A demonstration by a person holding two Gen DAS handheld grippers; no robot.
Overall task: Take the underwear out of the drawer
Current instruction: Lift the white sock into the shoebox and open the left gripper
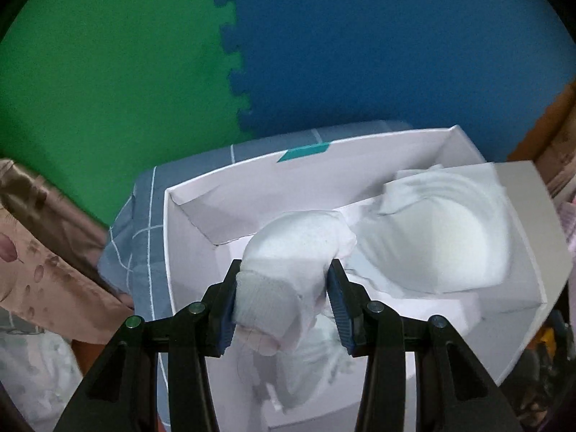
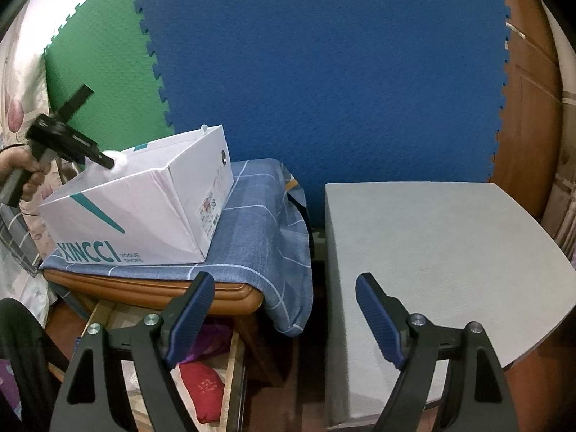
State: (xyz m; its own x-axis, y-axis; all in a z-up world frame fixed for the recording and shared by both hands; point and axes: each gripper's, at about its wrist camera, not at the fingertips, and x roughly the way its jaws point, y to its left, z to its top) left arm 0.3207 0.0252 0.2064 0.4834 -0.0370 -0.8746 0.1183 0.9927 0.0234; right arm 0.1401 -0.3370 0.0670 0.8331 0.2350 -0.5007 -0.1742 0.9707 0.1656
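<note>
Clamped between the blue pads of the left tongs, nearest the left wrist camera, is a bundle of white underwear with a grey ribbed band at its near end; the pads press its left and right sides. It is held over the open white shoebox, which serves as the drawer, and more white fabric lies bunched at the box's right end. That box sits on a blue checked cloth spread over a brown padded stool. From the right wrist view, a hand at the far left holds the left tongs at the box's upper edge. Right tongs stand wide apart with nothing between them, near the front edge of the bare grey table to the stool's right. Green and blue foam mats cover the far wall.
</note>
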